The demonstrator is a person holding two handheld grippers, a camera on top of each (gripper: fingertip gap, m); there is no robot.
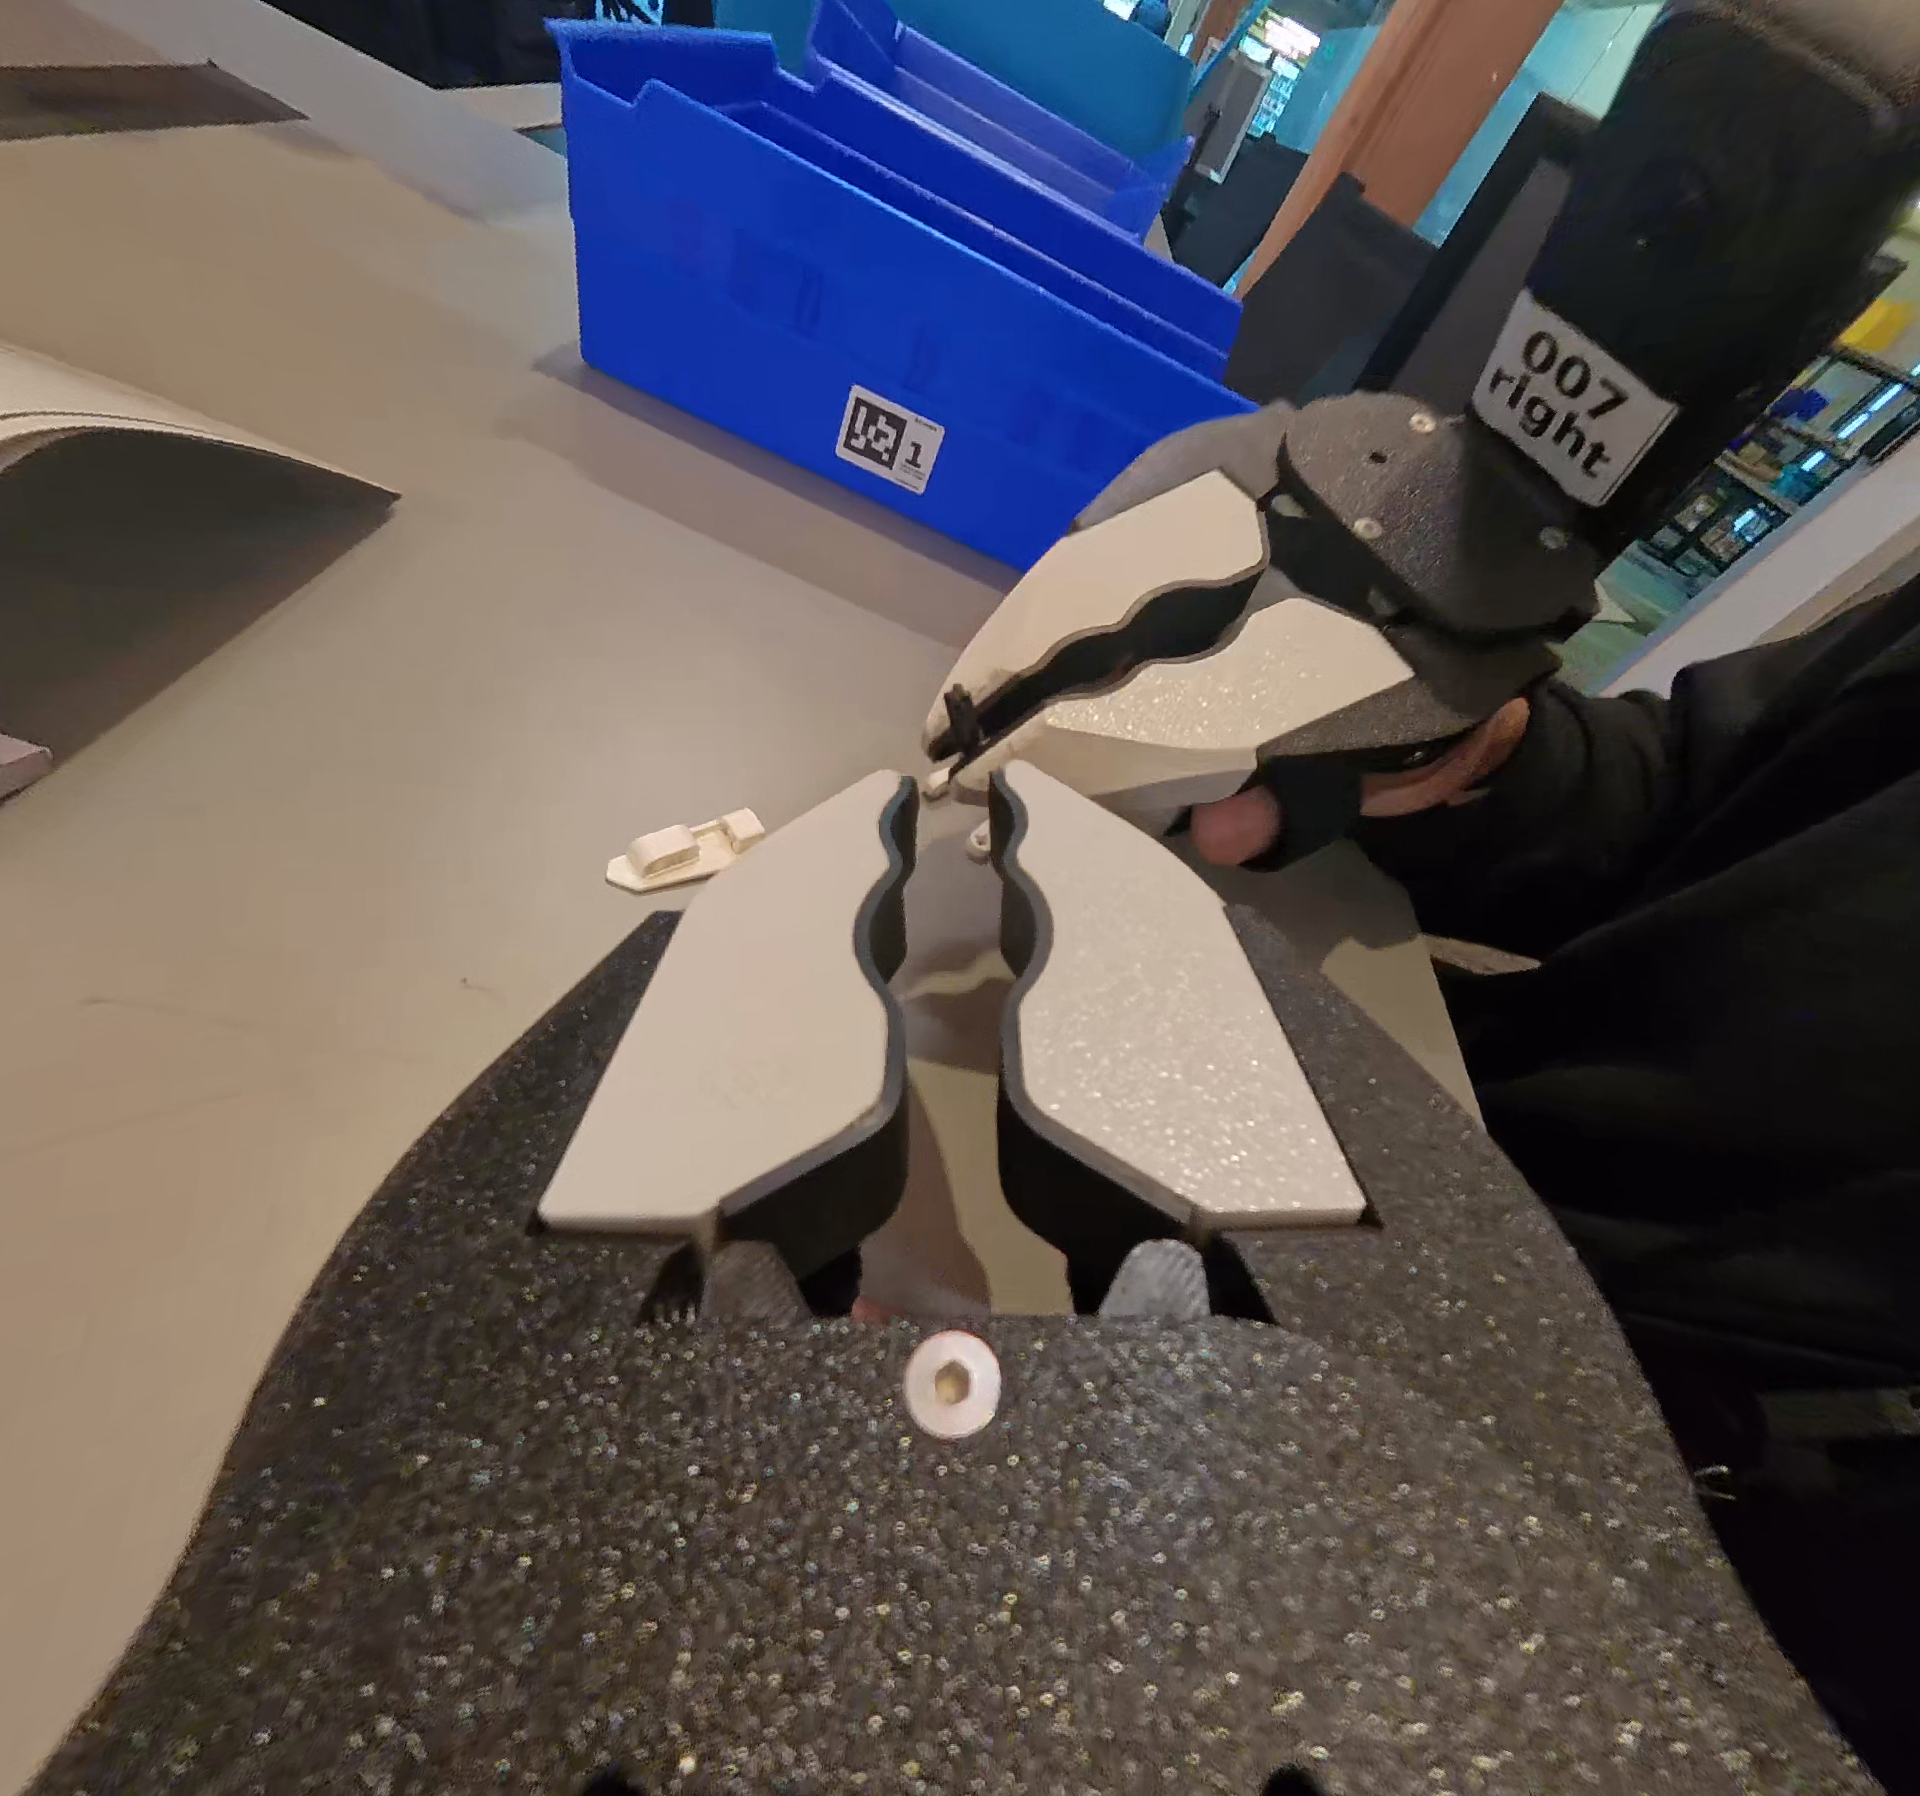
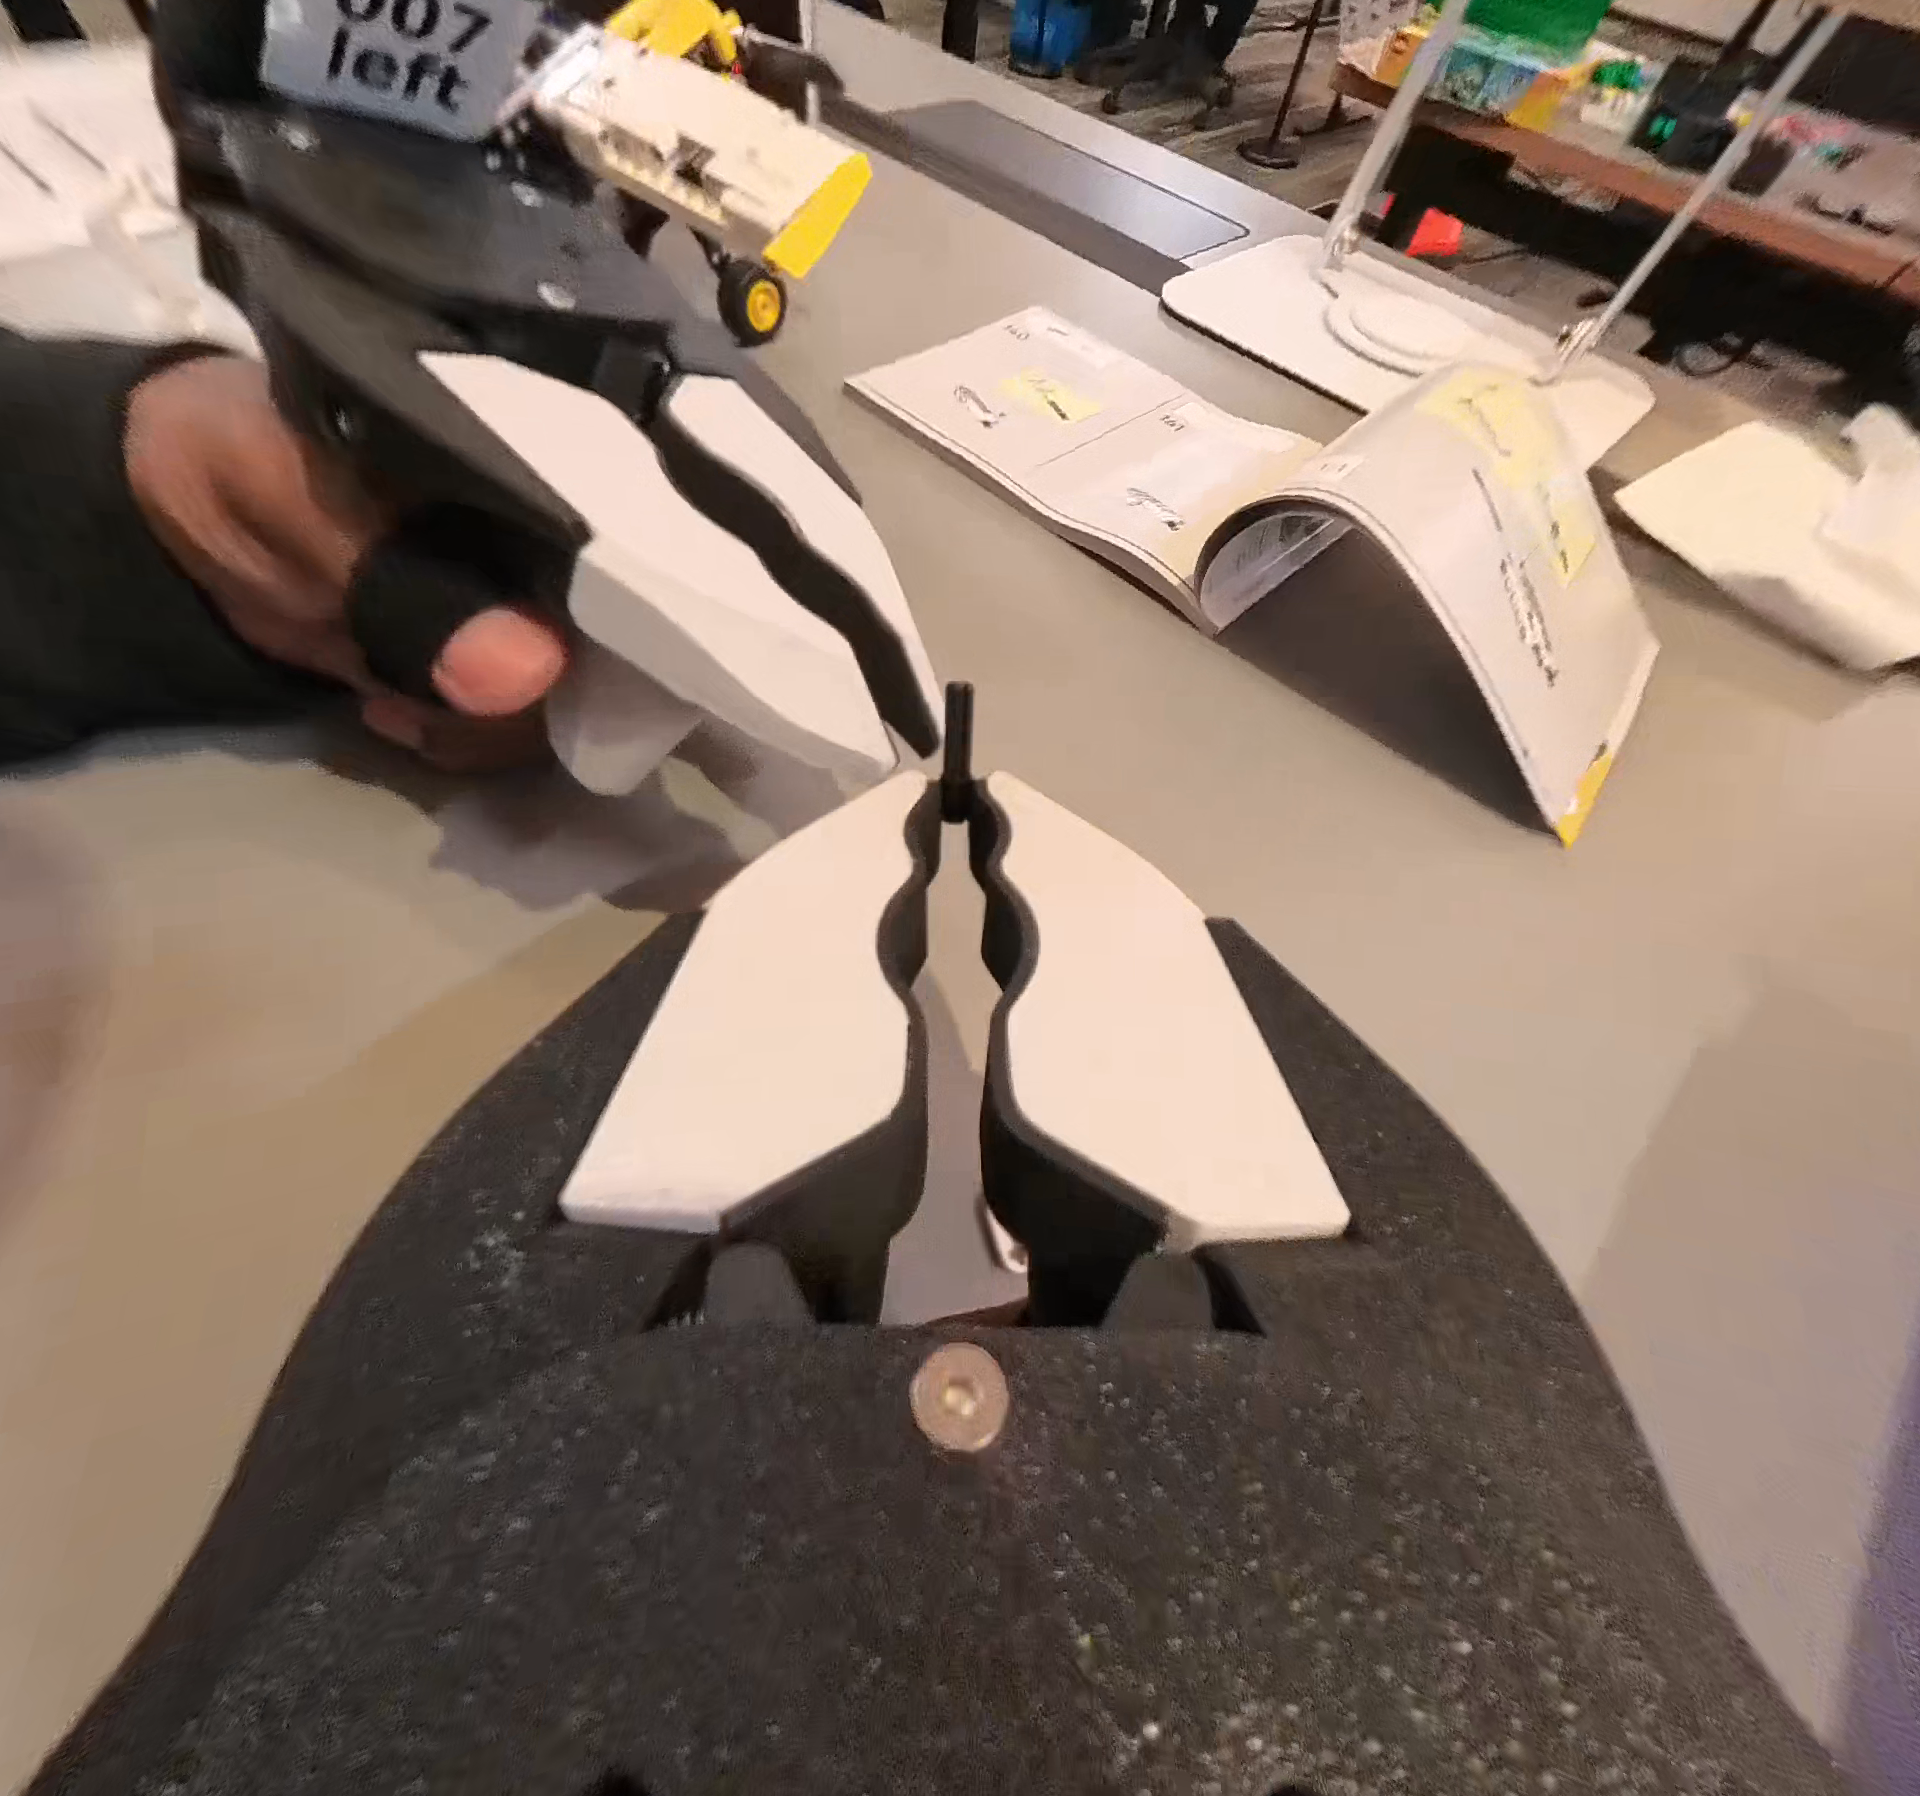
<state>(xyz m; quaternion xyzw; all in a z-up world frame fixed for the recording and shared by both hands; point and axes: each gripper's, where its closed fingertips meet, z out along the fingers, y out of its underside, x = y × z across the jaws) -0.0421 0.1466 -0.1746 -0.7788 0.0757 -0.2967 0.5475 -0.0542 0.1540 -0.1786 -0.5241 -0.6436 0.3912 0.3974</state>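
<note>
My right gripper (image 2: 956,792) is shut on a thin black pin (image 2: 956,738) that sticks up from between its fingertips. In the left wrist view the right gripper (image 1: 954,744) comes in from the right, with the pin (image 1: 961,716) across its tip. My left gripper (image 1: 951,790) is open and holds nothing, and its tips are just below the right gripper's tip. Two tiny white pieces (image 1: 935,788) (image 1: 977,842) lie on the grey table (image 1: 416,707) by its fingertips. In the right wrist view the left gripper (image 2: 902,733) is tip to tip with the pin.
A small white flat part (image 1: 681,851) lies on the table left of my left fingers. Blue bins (image 1: 831,292) stand behind. An open booklet (image 2: 1351,520) lies to the right, near a white lamp base (image 2: 1382,323). A white and yellow brick vehicle (image 2: 686,136) stands behind the left gripper. My two grippers' fingertips are within a few centimetres of each other.
</note>
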